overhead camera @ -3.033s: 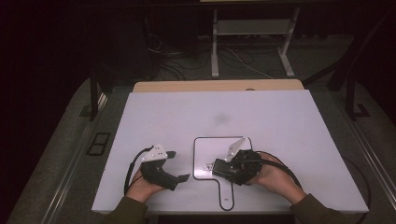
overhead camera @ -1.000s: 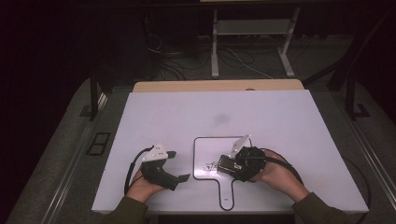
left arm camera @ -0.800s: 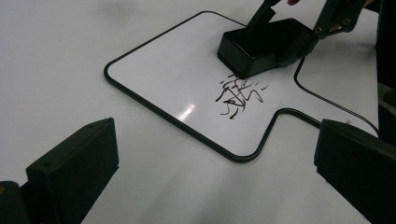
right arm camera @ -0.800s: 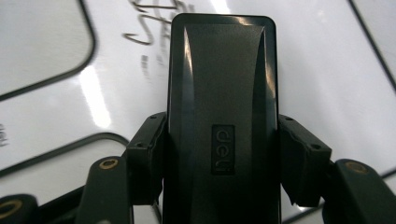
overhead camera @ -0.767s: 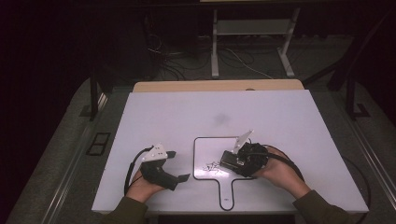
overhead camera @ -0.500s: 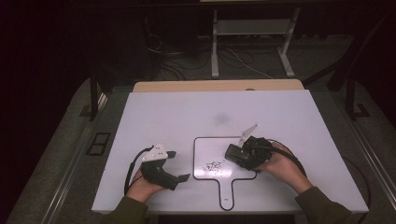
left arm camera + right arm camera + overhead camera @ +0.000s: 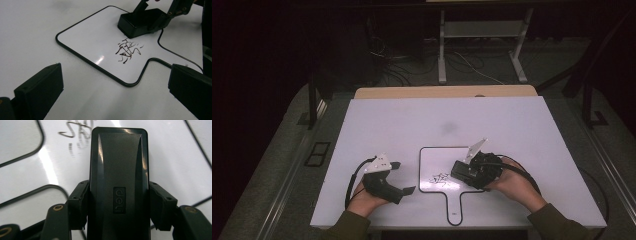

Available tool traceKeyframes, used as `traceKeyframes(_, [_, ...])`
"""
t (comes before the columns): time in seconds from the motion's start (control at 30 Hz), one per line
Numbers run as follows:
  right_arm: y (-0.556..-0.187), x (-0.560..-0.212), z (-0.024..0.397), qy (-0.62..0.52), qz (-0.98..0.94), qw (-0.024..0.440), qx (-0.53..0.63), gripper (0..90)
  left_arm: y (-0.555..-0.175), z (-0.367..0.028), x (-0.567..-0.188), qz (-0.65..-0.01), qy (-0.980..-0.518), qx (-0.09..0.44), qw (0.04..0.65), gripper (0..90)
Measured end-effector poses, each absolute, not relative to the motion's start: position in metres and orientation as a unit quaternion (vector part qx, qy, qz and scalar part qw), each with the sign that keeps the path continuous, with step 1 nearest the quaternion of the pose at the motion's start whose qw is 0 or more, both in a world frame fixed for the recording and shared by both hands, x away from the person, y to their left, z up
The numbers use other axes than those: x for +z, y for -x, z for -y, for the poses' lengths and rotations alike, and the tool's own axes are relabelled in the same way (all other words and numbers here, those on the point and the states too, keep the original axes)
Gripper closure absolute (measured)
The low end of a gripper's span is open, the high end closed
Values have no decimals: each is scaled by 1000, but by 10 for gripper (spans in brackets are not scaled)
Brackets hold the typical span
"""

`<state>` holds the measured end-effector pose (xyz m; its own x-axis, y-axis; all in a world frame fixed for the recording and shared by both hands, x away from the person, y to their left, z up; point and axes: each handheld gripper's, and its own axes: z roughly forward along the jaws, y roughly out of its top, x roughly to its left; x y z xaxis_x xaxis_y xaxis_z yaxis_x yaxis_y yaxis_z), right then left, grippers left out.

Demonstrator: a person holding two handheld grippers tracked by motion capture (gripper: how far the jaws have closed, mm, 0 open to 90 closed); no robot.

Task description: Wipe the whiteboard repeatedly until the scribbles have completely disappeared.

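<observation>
One black whiteboard eraser [image 7: 118, 182], and there it was, clamped between the jaws of the right gripper [image 7: 118, 202]. The pads pressed on both of its long sides, so the jaws stood only as wide as the eraser's body. It carried a small embossed "deli" label on its back. In the right gripper view its long axis ran straight out along the jaws, away from the hand. In the high view that axis lay roughly left to right across the table, with the free end pointing left, toward the scribble. The eraser [image 7: 463, 171] sat low over the right half of one small paddle-shaped whiteboard [image 7: 436, 160]; whether it touched the surface, I could not tell.

One patch of dark marker scribble [image 7: 440, 178] sat just left of the eraser's free end, near the middle of the board. In the left gripper view the scribble [image 7: 127, 50] lay just on the near side of the eraser [image 7: 140, 23]. The board's handle pointed toward the near edge of the one white table [image 7: 412, 120].

Two grippers in all. The left gripper [image 7: 404, 177] rested on the table well left of the board, its jaws wide apart with nothing between them. One hand [image 7: 366, 200] held it; the other hand [image 7: 512, 182] held the right gripper [image 7: 472, 171].
</observation>
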<state>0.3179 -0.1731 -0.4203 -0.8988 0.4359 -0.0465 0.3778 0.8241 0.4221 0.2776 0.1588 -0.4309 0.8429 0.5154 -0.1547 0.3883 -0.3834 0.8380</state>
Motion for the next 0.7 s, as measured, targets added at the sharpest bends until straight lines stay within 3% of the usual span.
traceKeyframes(0.23, [-308, -420, 166, -194, -957, 62, 207, 387, -277, -159, -431, -272, -829, 67, 484, 0])
traceKeyframes(0.7, [-330, -420, 180, -234, -947, 69, 208, 387, -278, -159, -431, -270, -831, 67, 482, 0])
